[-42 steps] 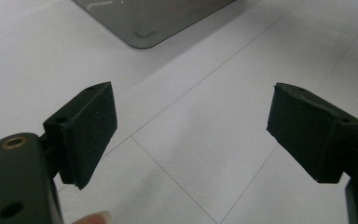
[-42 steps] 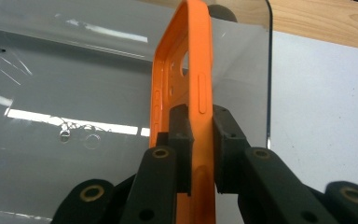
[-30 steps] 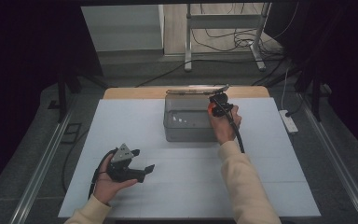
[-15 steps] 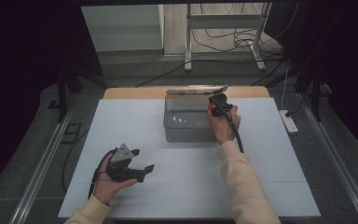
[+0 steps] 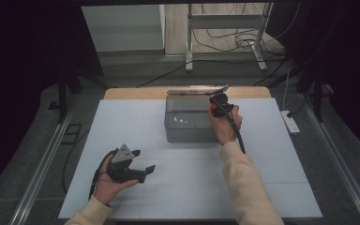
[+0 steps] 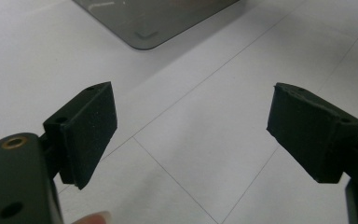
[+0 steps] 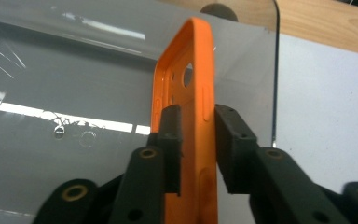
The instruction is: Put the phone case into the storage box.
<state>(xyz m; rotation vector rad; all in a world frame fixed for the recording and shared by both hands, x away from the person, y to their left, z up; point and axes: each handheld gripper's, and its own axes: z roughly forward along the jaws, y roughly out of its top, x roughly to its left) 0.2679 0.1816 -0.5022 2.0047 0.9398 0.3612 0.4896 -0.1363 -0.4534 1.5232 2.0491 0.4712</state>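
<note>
While the left gripper (image 5: 143, 161) rests low in the person's left hand (image 5: 105, 185) near the table's front edge, its jaws stand wide apart with nothing but bare white sheet between them. In the left gripper view the pads (image 6: 91, 130) frame open surface crossed by thin seam lines, and a rounded corner of the grey box (image 6: 154, 21) lies well ahead of them, so there is free room on every side of this tool.

Farther off, the right gripper (image 7: 198, 140) is raised at the box's right end, held by the right hand (image 5: 225, 126). An orange phone case (image 7: 186, 93) stands on edge between its jaws. These have just been opening: the left pad lies against the case, while a thin gap shows beside the right pad, so whether the case is still pinched cannot be told. Beneath and beyond the case lies the glossy grey box (image 5: 190, 122), whose right edge runs just beside the right jaw; past that edge the white sheet (image 5: 272, 154) lies open.

Behind the box a strip of bare wooden tabletop (image 5: 136, 93) shows beyond the sheet. A white power strip (image 5: 291, 123) lies off the table's right side, metal rails flank the table, and cables trail across the floor around a metal stand (image 5: 225, 33) at the back of the dim room.
</note>
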